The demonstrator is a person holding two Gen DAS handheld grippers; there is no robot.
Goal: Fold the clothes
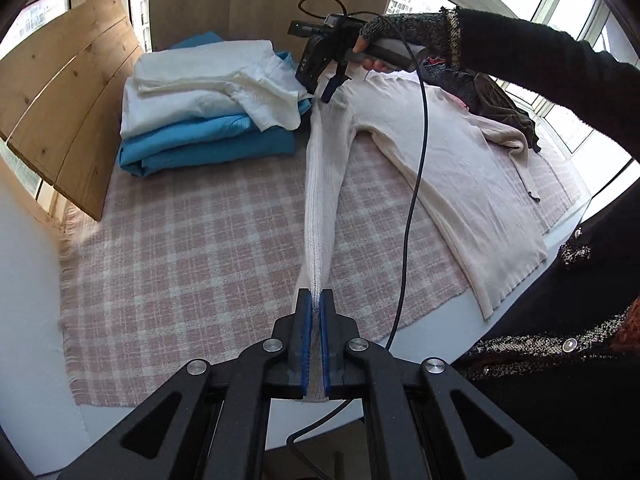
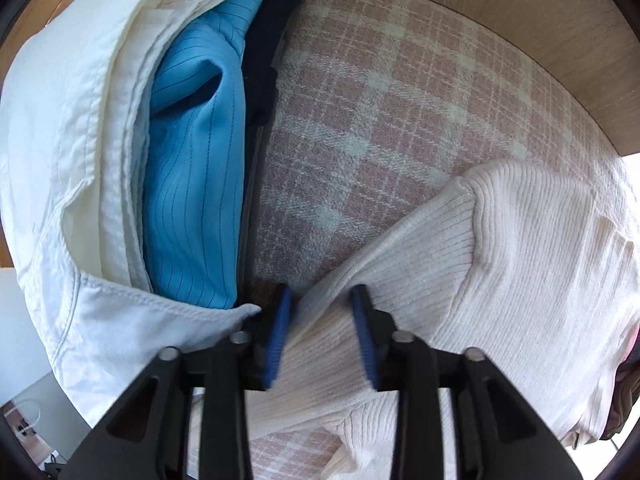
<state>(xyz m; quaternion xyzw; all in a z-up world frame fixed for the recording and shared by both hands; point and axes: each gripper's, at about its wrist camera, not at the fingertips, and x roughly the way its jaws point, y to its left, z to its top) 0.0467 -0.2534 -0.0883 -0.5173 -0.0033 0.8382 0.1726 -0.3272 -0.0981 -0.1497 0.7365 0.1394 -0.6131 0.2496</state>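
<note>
A cream ribbed sweater [image 1: 440, 168] lies flat on a pink plaid blanket [image 1: 200, 240]. One sleeve [image 1: 324, 184] is stretched taut from its shoulder towards me, and my left gripper [image 1: 316, 294] is shut on its cuff. At the far end a gloved hand [image 1: 404, 36] holds my right gripper [image 1: 326, 88] at the shoulder. In the right wrist view my right gripper [image 2: 322, 300] stands open, its blue pads [image 2: 280, 320] either side of the sweater [image 2: 500, 260] where sleeve meets shoulder.
A stack of folded white and blue clothes [image 1: 208, 120] sits at the back left, close beside the right gripper [image 2: 100, 160]. Dark unfolded garments [image 1: 500, 104] are heaped behind the sweater. Wooden boards [image 1: 68, 92] stand at left and back. A black cable [image 1: 416, 184] hangs across the sweater.
</note>
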